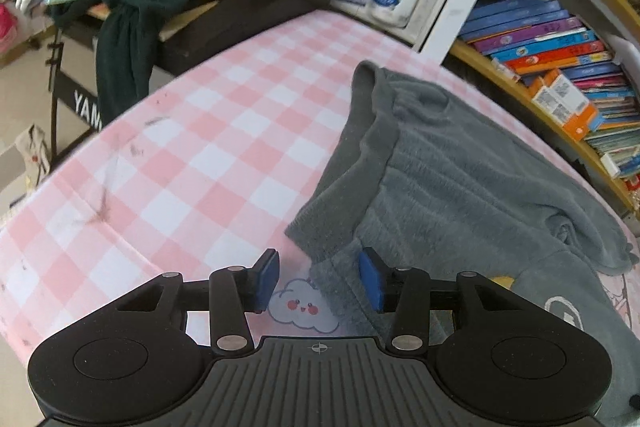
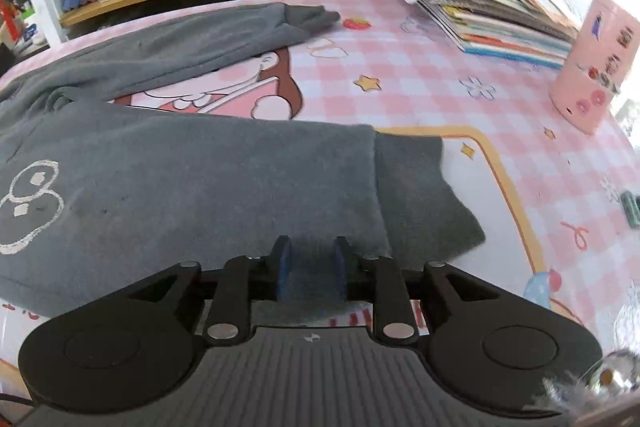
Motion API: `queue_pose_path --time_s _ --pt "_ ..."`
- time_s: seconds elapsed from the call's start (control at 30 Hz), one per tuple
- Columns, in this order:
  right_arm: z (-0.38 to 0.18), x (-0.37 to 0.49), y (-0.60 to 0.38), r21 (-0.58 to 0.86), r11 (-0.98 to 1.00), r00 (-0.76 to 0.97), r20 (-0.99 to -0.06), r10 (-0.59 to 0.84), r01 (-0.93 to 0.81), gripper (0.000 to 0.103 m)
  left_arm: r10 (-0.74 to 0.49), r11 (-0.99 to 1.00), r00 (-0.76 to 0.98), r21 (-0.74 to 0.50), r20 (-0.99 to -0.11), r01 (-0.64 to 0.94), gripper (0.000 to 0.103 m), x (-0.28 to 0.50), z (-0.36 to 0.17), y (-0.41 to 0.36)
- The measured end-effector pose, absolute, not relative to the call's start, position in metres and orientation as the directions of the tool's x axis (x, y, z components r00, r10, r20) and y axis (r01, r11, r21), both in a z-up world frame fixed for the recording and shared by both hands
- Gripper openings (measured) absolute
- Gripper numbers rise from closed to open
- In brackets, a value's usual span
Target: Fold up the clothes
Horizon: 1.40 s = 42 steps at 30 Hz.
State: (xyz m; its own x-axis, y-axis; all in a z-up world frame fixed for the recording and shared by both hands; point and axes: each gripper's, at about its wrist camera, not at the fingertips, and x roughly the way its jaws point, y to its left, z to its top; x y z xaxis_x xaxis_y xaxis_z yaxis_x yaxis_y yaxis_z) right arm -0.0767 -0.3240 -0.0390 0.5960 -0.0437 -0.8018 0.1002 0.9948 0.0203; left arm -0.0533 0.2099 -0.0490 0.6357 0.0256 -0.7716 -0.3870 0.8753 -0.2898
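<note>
A grey fleece garment (image 1: 460,179) lies spread on the pink checked tablecloth (image 1: 208,147), with its ribbed waistband at the near left. My left gripper (image 1: 318,277) is open at the garment's near left corner, its right pad over the cloth edge and its left pad over bare tablecloth. In the right wrist view the same garment (image 2: 180,187) shows a white printed outline at the left and two legs stretching right. My right gripper (image 2: 310,267) is partly open with grey cloth between its pads, near the cuff of the closer leg.
A bookshelf (image 1: 560,67) runs along the table's far side. A stack of books (image 2: 492,15) and a pink cup (image 2: 592,63) stand at the right. A black keyboard stand with piled clothes (image 1: 132,27) is beyond the left edge.
</note>
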Motion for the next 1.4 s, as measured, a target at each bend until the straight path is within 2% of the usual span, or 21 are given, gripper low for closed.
queue_pose_path --time_s 0.07,0.1,0.13,0.17,0.2,0.37,0.43,0.5,0.7,0.83,1.1,1.23,1.4 --pt "-0.039 -0.077 -0.324 0.015 0.995 0.596 -0.801 -0.044 0.094 0.022 0.022 0.858 0.643 -0.315 -0.765 -0.405 0.041 -0.053 -0.051 0.21" --pt "-0.04 -0.077 -0.324 0.009 0.996 0.596 -0.801 -0.045 0.088 0.022 0.013 0.849 0.646 -0.332 -0.763 -0.41 0.033 -0.052 -0.052 0.21" --pt "-0.04 -0.077 -0.323 0.002 0.997 0.597 -0.801 -0.047 0.081 0.023 -0.005 0.838 0.648 -0.357 -0.761 -0.413 0.022 -0.051 -0.052 0.211" --pt "-0.04 -0.077 -0.322 -0.001 0.997 0.597 -0.801 -0.047 0.077 0.023 -0.026 0.822 0.651 -0.387 -0.759 -0.417 0.021 -0.05 -0.053 0.211" --pt "-0.04 -0.077 -0.322 -0.002 0.997 0.598 -0.8 -0.046 0.074 0.023 -0.025 0.813 0.661 -0.4 -0.75 -0.422 0.016 -0.051 -0.051 0.21" --pt "-0.04 -0.079 -0.323 -0.002 0.998 0.596 -0.802 -0.036 0.058 0.023 0.064 0.897 0.769 -0.301 -0.636 -0.323 0.014 -0.067 -0.018 0.183" --pt "-0.04 -0.079 -0.323 -0.005 0.999 0.594 -0.804 -0.034 0.052 0.023 0.082 0.892 0.738 -0.28 -0.67 -0.354 0.014 -0.065 -0.024 0.185" --pt "-0.04 -0.079 -0.323 -0.005 0.999 0.593 -0.805 -0.032 0.047 0.024 0.067 0.85 0.674 -0.312 -0.735 -0.424 0.014 -0.061 -0.043 0.197" --pt "-0.039 -0.078 -0.325 -0.004 1.0 0.591 -0.806 -0.021 0.03 0.024 0.048 0.834 0.669 -0.339 -0.742 -0.436 0.022 -0.066 -0.049 0.206" --pt "-0.039 -0.078 -0.326 -0.004 1.0 0.59 -0.807 -0.017 0.024 0.025 0.07 0.844 0.682 -0.321 -0.728 -0.429 0.037 -0.07 -0.041 0.205" --pt "-0.038 -0.078 -0.324 -0.012 1.0 0.587 -0.809 -0.021 0.019 0.028 0.095 0.88 0.716 -0.278 -0.691 -0.385 0.04 -0.071 -0.021 0.196" --pt "-0.031 -0.079 -0.32 -0.019 1.0 0.605 -0.796 -0.02 0.008 0.03 0.083 0.912 0.743 -0.251 -0.664 -0.325 0.049 -0.065 -0.009 0.182" --pt "-0.02 -0.079 -0.318 -0.008 1.0 0.629 -0.778 -0.004 -0.004 0.033 0.033 0.935 0.747 -0.243 -0.664 -0.258 0.051 -0.058 -0.004 0.163"
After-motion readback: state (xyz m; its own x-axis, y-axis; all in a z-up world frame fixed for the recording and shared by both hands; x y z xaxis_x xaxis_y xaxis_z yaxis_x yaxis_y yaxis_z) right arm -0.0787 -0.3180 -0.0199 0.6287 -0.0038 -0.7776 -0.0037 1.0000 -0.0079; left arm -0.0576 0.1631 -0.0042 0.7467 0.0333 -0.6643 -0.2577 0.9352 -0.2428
